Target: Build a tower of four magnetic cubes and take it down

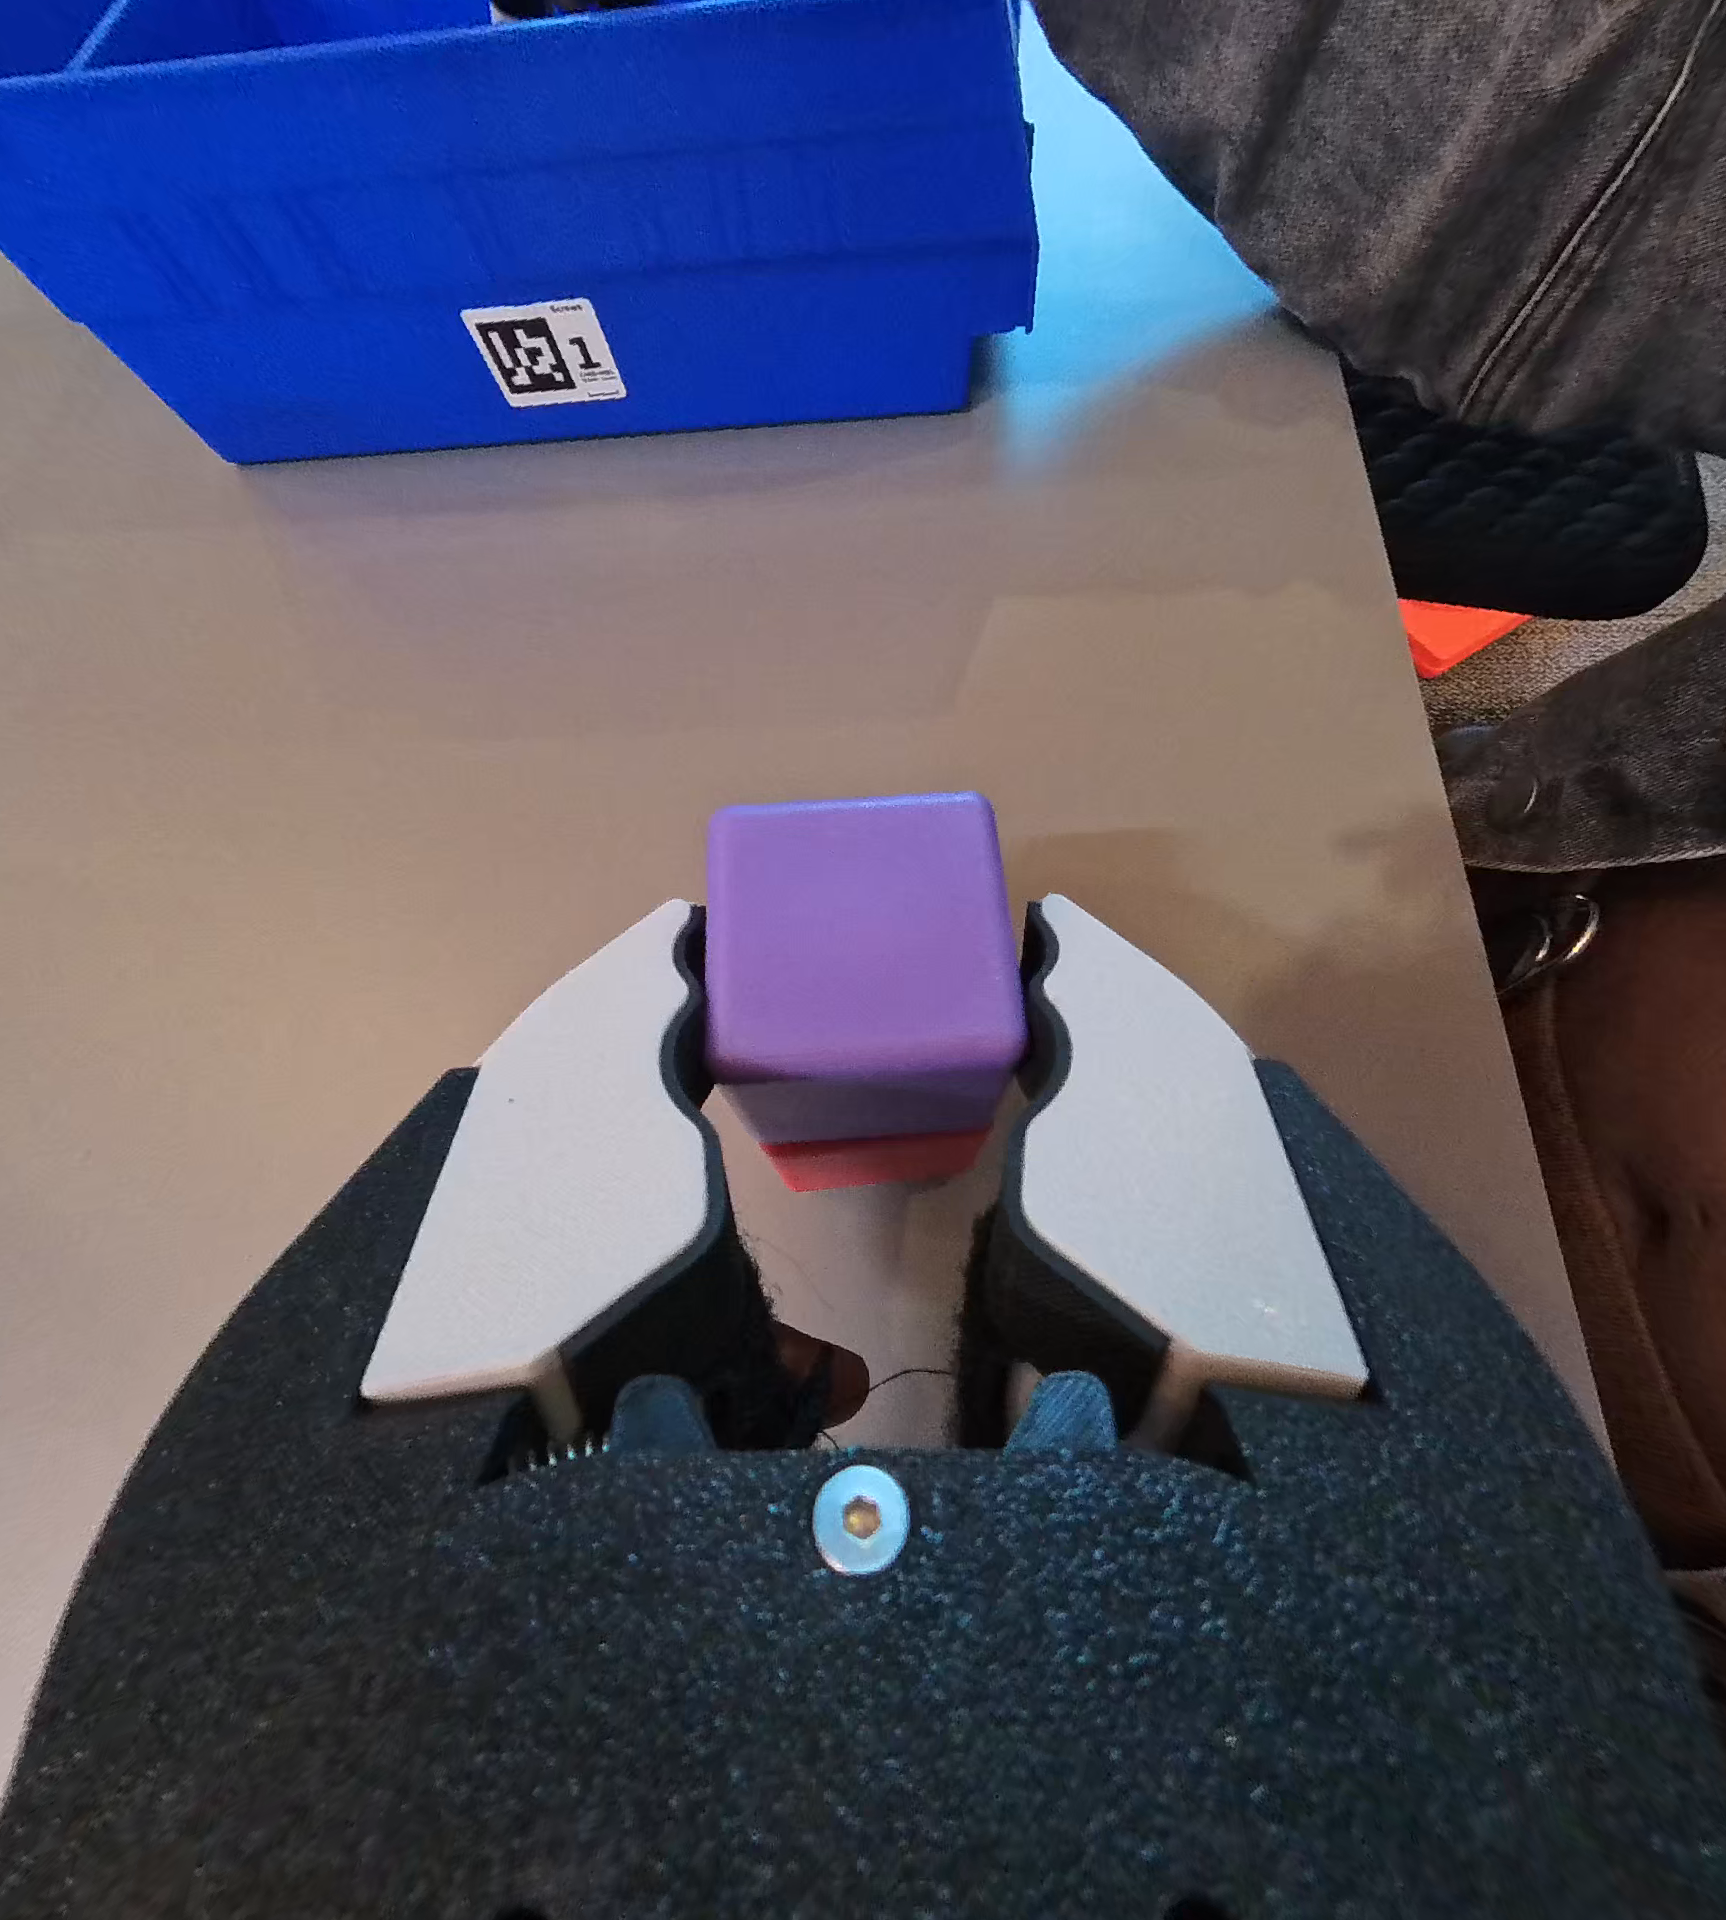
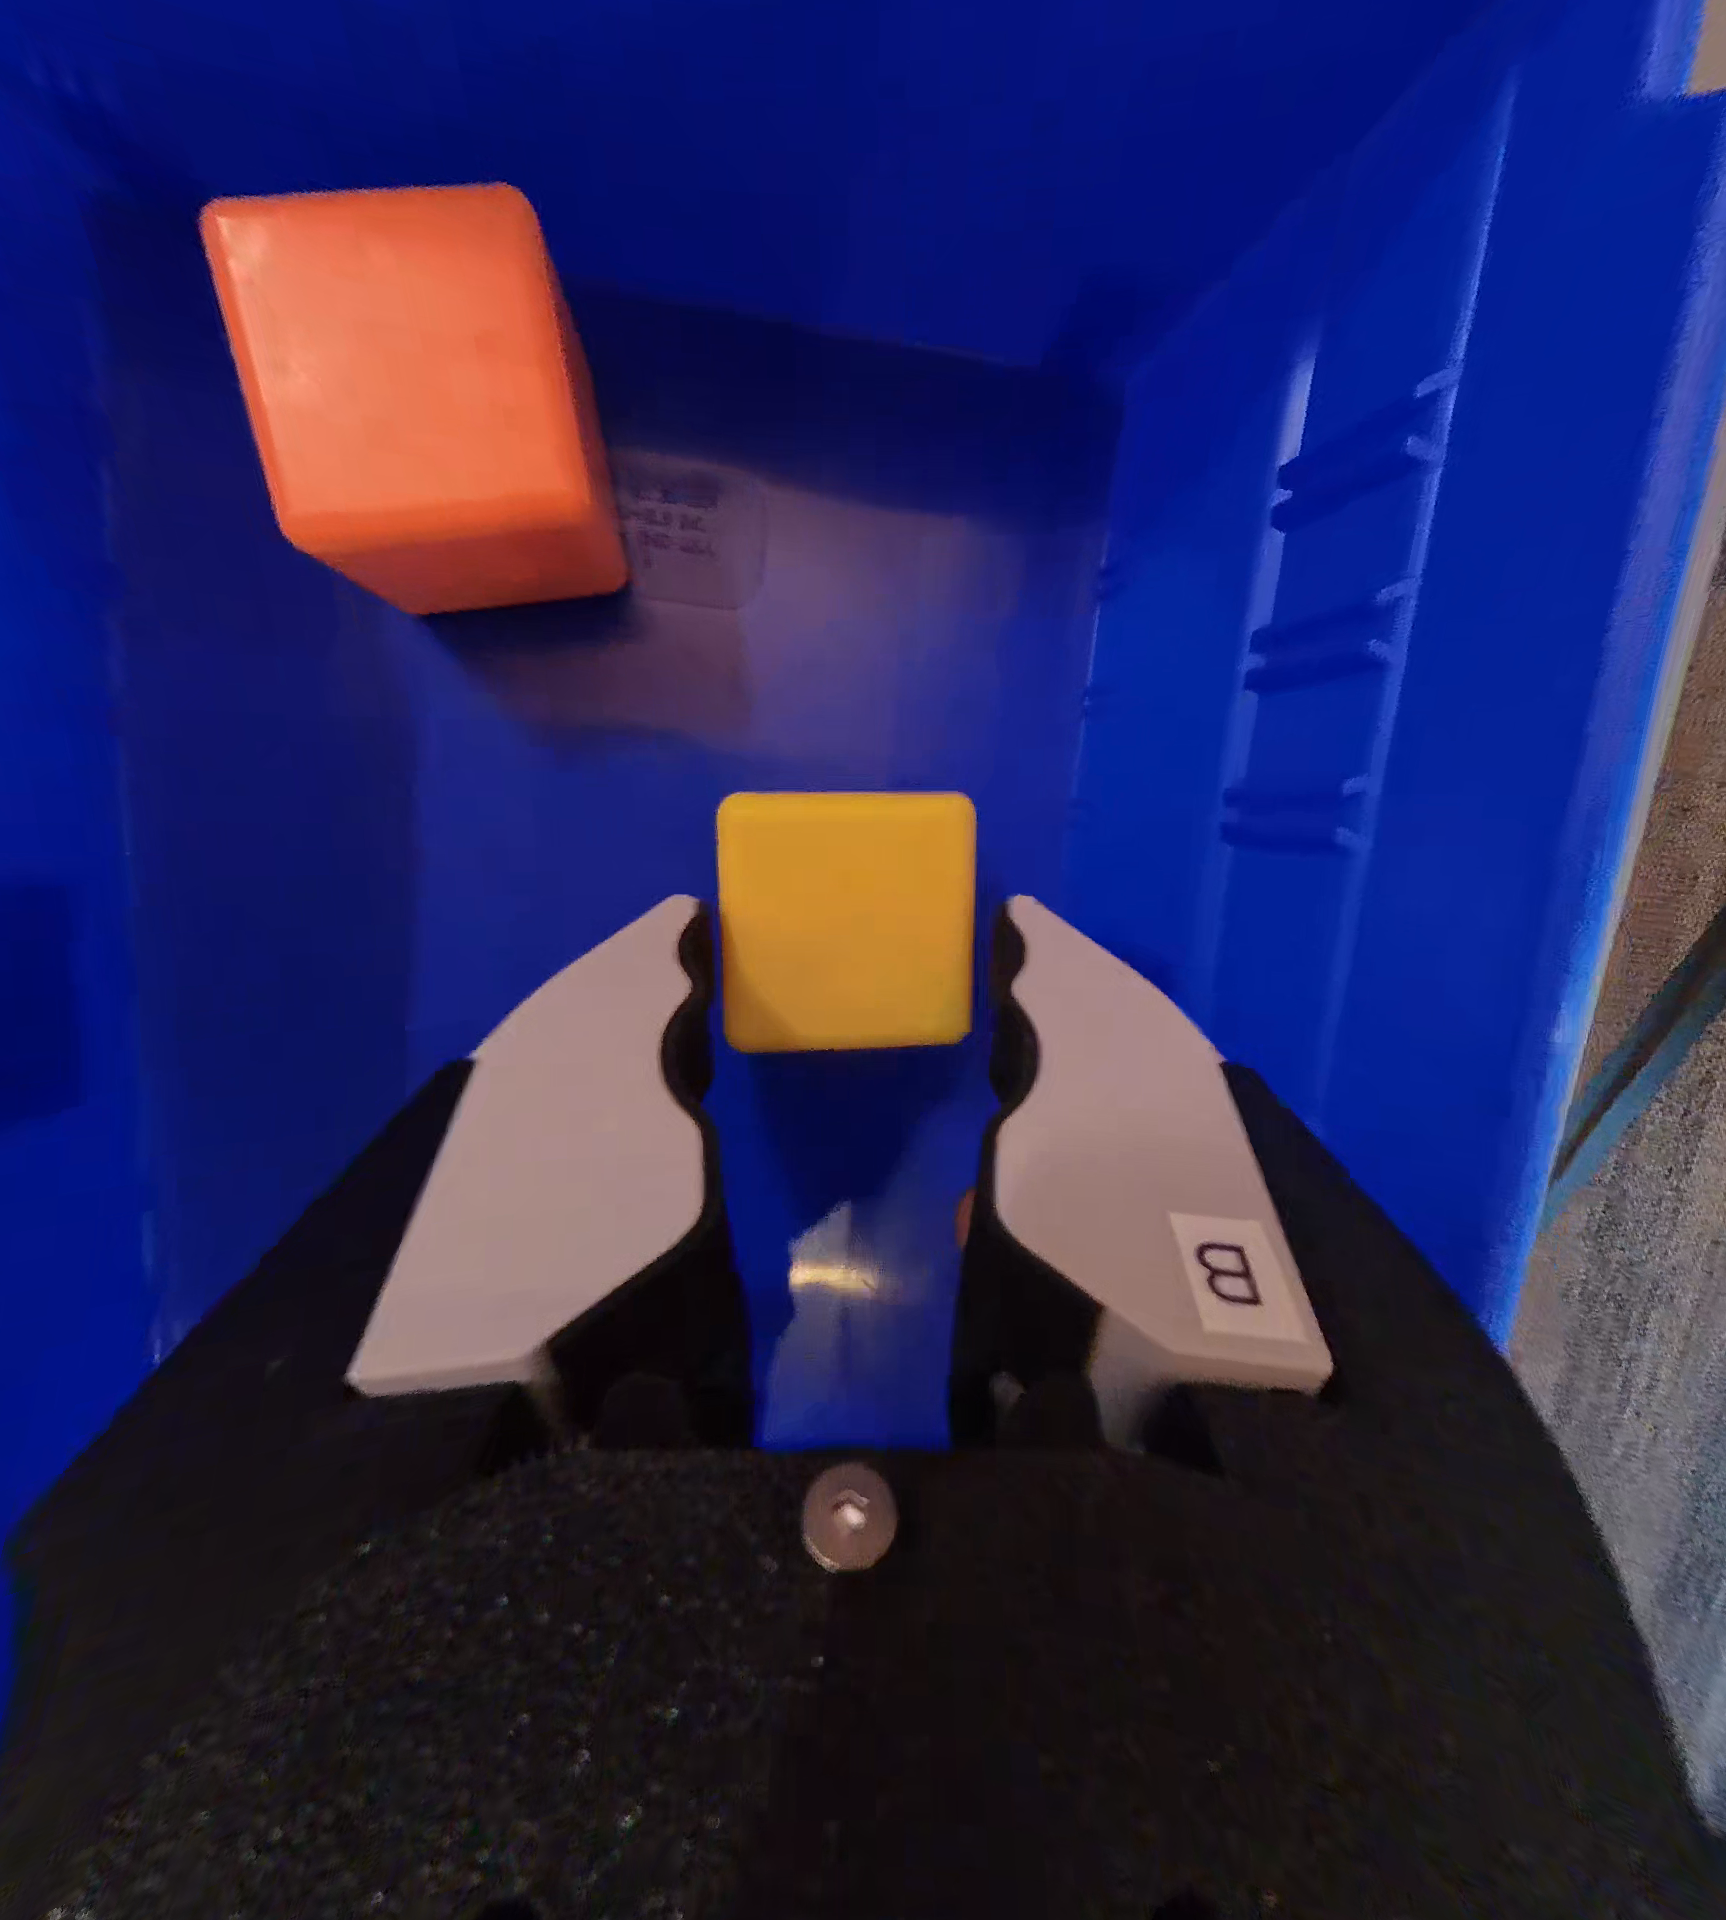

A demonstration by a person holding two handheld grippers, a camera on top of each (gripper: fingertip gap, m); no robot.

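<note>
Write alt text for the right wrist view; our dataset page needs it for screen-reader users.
The right gripper reaches into a blue bin, its two grey fingers either side of a yellow cube, with a slim gap visible at the right-hand pad. An orange cube lies farther back on the left.

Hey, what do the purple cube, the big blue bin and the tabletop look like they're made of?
Purple cube: likely matte plastic, going by its even colour, rounded edges and soft sheen. Blue bin: apparently moulded plastic with a faintly textured wall, stepped rim and ribs inside. Tabletop: smooth beige surface with dull reflections, perhaps laminate; I can't say for certain.
</note>
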